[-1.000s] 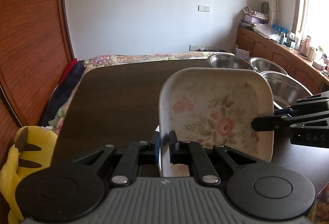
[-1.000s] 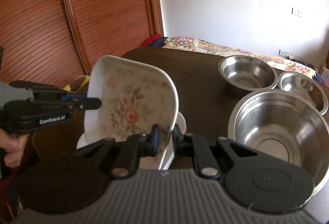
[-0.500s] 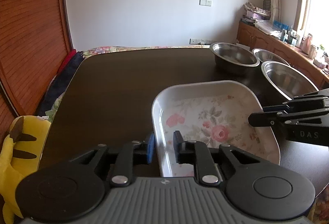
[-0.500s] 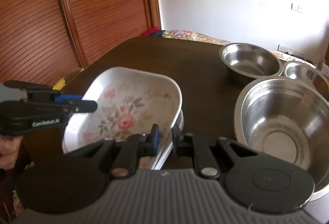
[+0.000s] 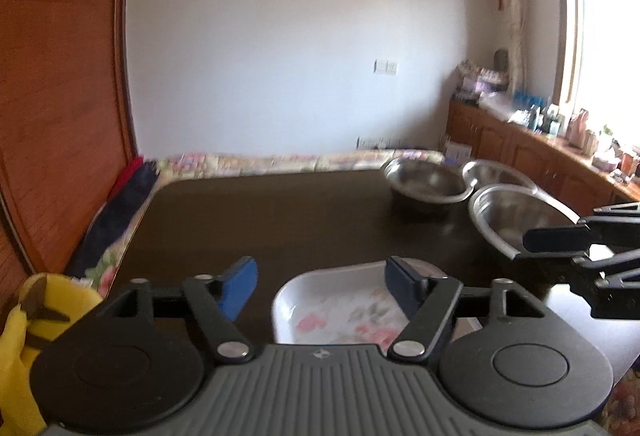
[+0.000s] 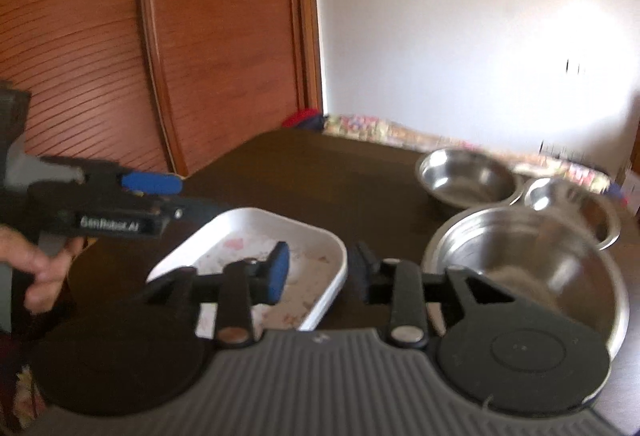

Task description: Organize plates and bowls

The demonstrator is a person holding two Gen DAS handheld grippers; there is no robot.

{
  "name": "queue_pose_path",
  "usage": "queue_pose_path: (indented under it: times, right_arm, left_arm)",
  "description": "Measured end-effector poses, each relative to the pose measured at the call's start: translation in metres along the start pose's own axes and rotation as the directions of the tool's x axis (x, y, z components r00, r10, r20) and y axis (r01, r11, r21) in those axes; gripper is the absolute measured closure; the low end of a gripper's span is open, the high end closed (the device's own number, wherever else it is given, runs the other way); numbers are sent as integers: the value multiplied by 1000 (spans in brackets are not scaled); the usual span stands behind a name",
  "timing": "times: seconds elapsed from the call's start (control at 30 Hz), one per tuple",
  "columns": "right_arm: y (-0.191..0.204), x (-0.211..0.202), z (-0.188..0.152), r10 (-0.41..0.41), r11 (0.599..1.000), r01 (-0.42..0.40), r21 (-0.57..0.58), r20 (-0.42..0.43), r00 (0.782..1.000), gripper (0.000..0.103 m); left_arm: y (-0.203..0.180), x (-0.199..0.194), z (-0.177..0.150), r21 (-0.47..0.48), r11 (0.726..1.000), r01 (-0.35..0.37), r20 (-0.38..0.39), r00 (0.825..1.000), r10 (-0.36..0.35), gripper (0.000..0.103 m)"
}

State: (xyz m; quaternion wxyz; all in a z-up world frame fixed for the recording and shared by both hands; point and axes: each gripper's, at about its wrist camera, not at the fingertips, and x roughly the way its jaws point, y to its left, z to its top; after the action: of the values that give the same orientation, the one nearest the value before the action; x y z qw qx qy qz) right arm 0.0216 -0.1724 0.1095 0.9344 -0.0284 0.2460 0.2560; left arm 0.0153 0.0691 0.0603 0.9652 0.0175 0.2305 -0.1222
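A white rectangular dish with a floral print (image 5: 340, 312) (image 6: 256, 248) lies flat on the dark table (image 5: 280, 220). My left gripper (image 5: 320, 276) hovers over its near end. The jaws are opening wide, and the dish lies below the gap with neither pad on it. My right gripper (image 6: 320, 264) is at the dish's right rim. Its jaws are opening too, with the rim in the gap but not pressed. Each gripper shows in the other's view, the right gripper (image 5: 560, 240) and the left gripper (image 6: 160, 192). Three steel bowls (image 6: 520, 264) (image 6: 464, 176) (image 6: 568, 200) stand to the right.
In the left wrist view the steel bowls (image 5: 516, 212) (image 5: 424, 180) sit at the far right. A yellow plush toy (image 5: 24, 316) is off the table's left edge. A wooden sliding door (image 6: 160, 36) stands on the left. A person's hand (image 6: 40, 268) holds the left gripper.
The dish, held tilted on edge by both shut grippers, came down flat onto the table. Both grippers then let go of it and drew back.
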Motion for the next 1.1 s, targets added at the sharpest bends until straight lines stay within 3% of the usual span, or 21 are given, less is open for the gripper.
queue_pose_path:
  times: [0.1, 0.13, 0.27, 0.4, 0.43, 0.6, 0.9, 1.1]
  right_arm:
    - [-6, -25, -6, -21, 1000, 22, -20, 41, 999, 59]
    - [-9, -32, -7, -30, 999, 32, -27, 54, 998, 50]
    - [-28, -54, -11, -69, 998, 70, -10, 102, 992, 34]
    - [-45, -70, -15, -110, 994, 110, 11, 143, 984, 8]
    - [-49, -74, -16, -122, 993, 121, 14, 154, 981, 6]
    - [-69, -86, -23, -177, 984, 172, 41, 165, 970, 0]
    - [-93, -79, -40, -278, 961, 272, 57, 153, 948, 0]
    - [-111, -76, -48, -272, 960, 259, 102, 152, 950, 0]
  left_arm:
    - [-13, -6, 3, -12, 999, 41, 36, 999, -40, 9]
    - [-18, -6, 4, -12, 999, 53, 41, 998, -52, 9]
    - [-44, -7, 3, 18, 997, 81, 65, 995, -82, 5]
    - [-66, -2, 5, 30, 992, 120, 68, 990, -121, 5]
    - [-71, -1, 5, 34, 991, 128, 68, 989, -130, 5]
    - [-95, 6, 4, 51, 988, 146, 75, 986, -150, 5]
    - [-118, 24, -2, 77, 984, 161, 56, 985, -165, 4]
    - [-123, 34, -2, 84, 982, 169, 41, 984, -173, 4]
